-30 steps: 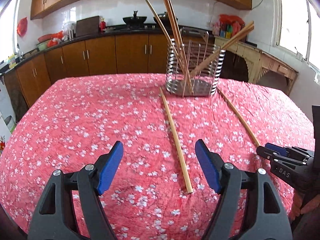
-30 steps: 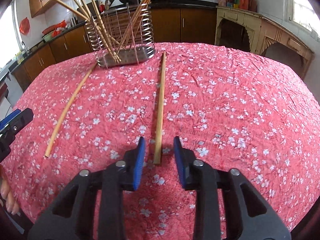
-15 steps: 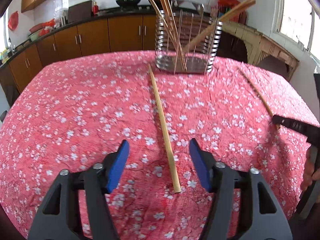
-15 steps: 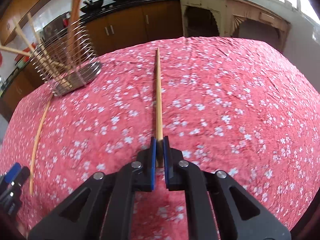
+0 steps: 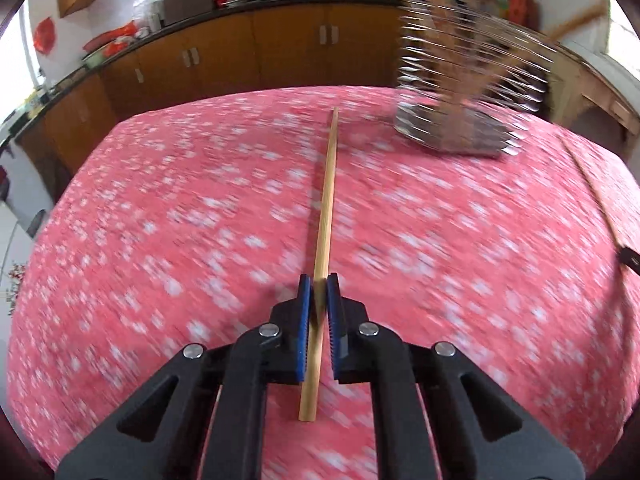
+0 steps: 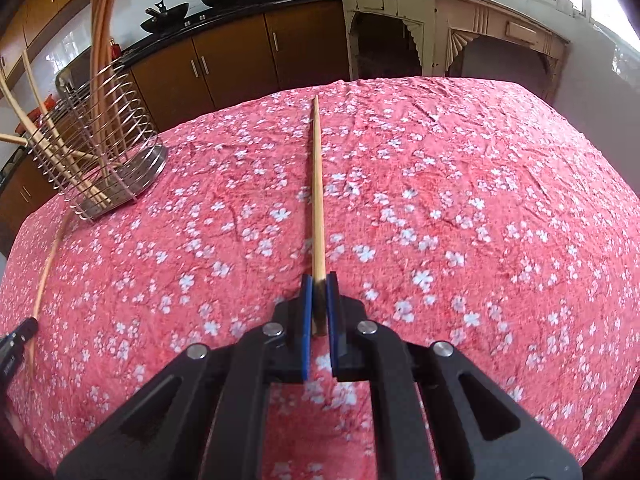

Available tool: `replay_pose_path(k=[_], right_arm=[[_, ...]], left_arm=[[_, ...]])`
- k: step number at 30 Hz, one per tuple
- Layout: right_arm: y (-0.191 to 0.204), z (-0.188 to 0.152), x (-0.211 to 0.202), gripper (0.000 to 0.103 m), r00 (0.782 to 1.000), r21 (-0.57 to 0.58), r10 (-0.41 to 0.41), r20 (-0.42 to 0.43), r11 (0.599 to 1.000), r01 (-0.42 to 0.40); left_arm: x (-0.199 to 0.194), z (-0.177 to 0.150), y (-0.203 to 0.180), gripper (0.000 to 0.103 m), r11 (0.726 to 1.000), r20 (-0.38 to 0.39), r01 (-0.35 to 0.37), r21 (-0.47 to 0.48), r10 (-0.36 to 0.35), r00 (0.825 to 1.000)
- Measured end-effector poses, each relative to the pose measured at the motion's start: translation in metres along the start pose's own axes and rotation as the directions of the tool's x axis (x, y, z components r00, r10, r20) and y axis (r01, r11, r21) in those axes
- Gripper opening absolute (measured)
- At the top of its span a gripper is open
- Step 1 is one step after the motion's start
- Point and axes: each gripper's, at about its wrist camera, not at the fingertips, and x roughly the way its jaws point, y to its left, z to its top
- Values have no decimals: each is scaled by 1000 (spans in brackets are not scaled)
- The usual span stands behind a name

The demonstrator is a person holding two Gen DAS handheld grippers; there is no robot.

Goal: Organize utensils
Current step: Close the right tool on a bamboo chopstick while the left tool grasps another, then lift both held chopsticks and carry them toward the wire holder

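Note:
Two long wooden chopsticks are gripped over the red flowered tablecloth [image 5: 160, 220]. My left gripper [image 5: 319, 280] is shut on the near part of one chopstick [image 5: 326, 200], whose end sticks out behind the pads. My right gripper [image 6: 319, 280] is shut on the near end of the other chopstick [image 6: 317, 184]. The wire utensil holder [image 6: 104, 152] stands at the far left in the right wrist view with several chopsticks leaning in it. In the blurred left wrist view the holder [image 5: 460, 92] is at the far right.
Each wrist view catches the other gripper at its edge: the right gripper's tip [image 5: 630, 258] with its chopstick [image 5: 592, 196], and the left gripper's tip [image 6: 18, 336] with its chopstick [image 6: 48, 264]. Brown kitchen cabinets [image 5: 280, 52] line the back wall.
The left gripper moved forward over its chopstick and closed on it. The right gripper closed on its chopstick, then swung right, so the holder slid left in its view.

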Motion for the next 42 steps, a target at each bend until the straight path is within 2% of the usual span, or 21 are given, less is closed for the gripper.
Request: replay_pose_path(k=[3,6,13,17,19,20,21,23,29,36,42], right_arm=[[-2,5,4,8,1000,-6,-20,9,1000,20],[0,7,6,8,999,-26,-39,28,999,40],[-4,8,8,8,999,-8,-22,28,1000,22],[-4,8,9,8,999,-11,-27,28,1000,28],[-2,8,9,8,999,-20,-39,29,999,39],[-2,8,9,8,999,-21,-41,29,999,42],[-1,8,9,8,999,-21,-42,29,999,42],[-2,8,9,8,999,-17,-37,28,999,37],[2,5,6,8,998,-44,-53,28,998,54],[3,-3,0,8,997,-64,-71,27,995,72],[3,-7,-4,8,997,-65,-72,26,995,74]], left_arm=[[13,14,21,9,999,-6,-26,-37,26,1000],[19,22,31,9,999,5,-12,-39,12,1000],[21,22,43,11,995,32,74,-67,-72,997],[21,22,51,22,988,39,125,-85,-122,992],[21,22,51,34,990,40,119,-81,-116,992],[20,21,53,44,991,39,112,-79,-109,993],[20,21,54,46,992,38,98,-80,-95,995],[20,20,54,46,993,34,93,-73,-91,995],[5,-2,44,45,997,17,67,40,-67,998],[-4,-14,34,30,993,17,81,87,-83,996],[-9,-16,34,22,993,17,74,88,-76,997]])
